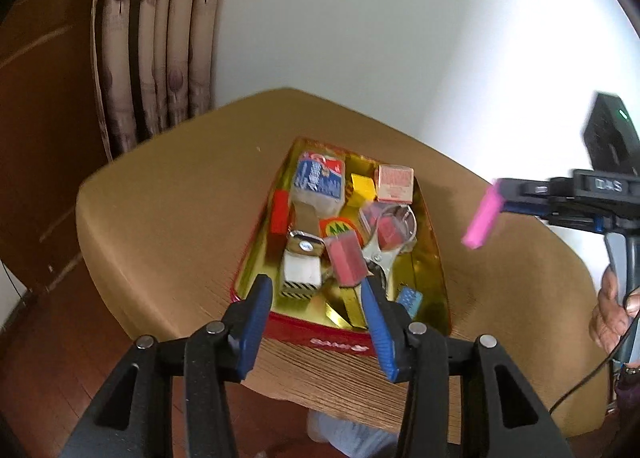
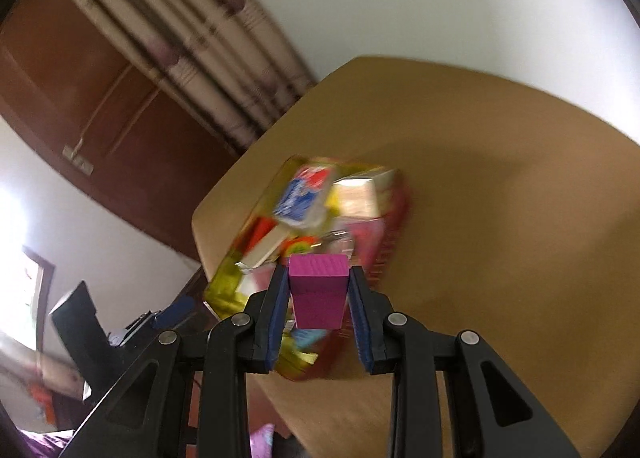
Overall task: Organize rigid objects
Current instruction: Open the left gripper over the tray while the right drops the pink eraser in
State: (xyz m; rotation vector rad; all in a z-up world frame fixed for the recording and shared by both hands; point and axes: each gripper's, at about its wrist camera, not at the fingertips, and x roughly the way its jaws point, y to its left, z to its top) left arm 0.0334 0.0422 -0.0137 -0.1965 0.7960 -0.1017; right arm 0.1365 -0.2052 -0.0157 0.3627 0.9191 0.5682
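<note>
Left gripper (image 1: pixel 316 300): released, jaws apart over the near end of the tin with nothing between the pads.
Right gripper (image 2: pixel 319 290): grasping the pink block (image 2: pixel 318 290) by its two sides; in the left wrist view it shows off to the right, above the worktop (image 1: pixel 160 218) and clear of the tin.
Tin (image 1: pixel 438 278): red outside, gold inside, near the middle of the worktop, crowded with small things.
Contents, near to far: blue piece (image 1: pixel 409 299), red block (image 1: pixel 346 258), metal clamp (image 1: pixel 384 254), blue-and-white pack (image 1: pixel 318 180), pale box (image 1: pixel 395 183) at the far right.
Step in hand: probably carrying the pink block towards the tin.
Next move: likely a free spot inside, low enough to let go without knocking the pile.
</note>
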